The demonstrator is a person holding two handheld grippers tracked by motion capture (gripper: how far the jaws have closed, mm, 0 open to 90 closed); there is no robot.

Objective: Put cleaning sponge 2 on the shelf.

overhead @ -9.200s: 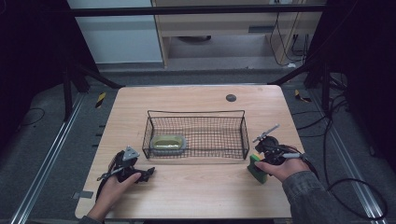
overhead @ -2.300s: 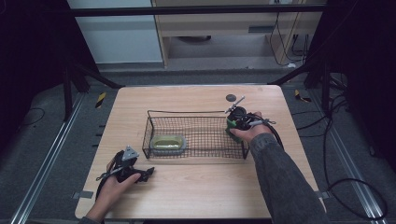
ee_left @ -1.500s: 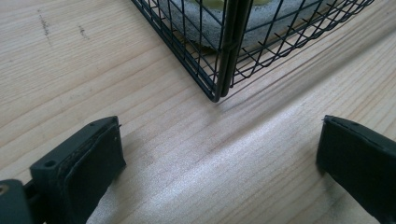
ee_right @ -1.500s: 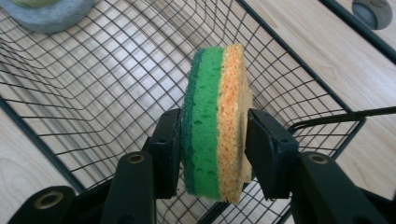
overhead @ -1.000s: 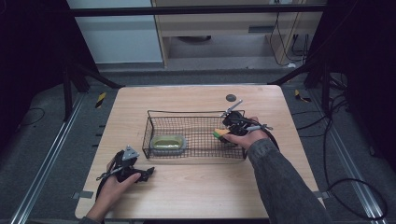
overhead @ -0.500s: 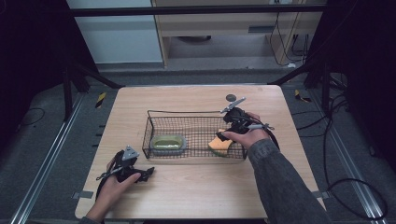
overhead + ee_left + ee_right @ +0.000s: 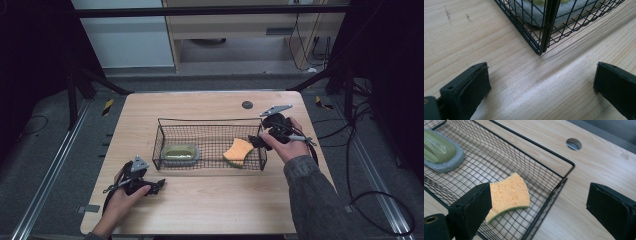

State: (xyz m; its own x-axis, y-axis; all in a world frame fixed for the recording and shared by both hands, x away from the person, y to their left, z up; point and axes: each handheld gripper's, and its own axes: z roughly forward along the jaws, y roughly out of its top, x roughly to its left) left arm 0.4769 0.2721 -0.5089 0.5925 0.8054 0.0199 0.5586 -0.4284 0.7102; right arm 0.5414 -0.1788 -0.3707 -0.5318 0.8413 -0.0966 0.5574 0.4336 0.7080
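Orange sponge (image 7: 509,192) with green underside lies in wire basket (image 7: 165,131), frame centre; both grippers' fingers spread wide, empty.

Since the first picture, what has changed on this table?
The sponge went from the table's near right edge, held in the right gripper, into the wire basket. It now lies at the basket's right end, let go, and the gripper's jaws stand open beside the rim. The left gripper, open on the table, and the green scrubber in the basket's left end stayed put.
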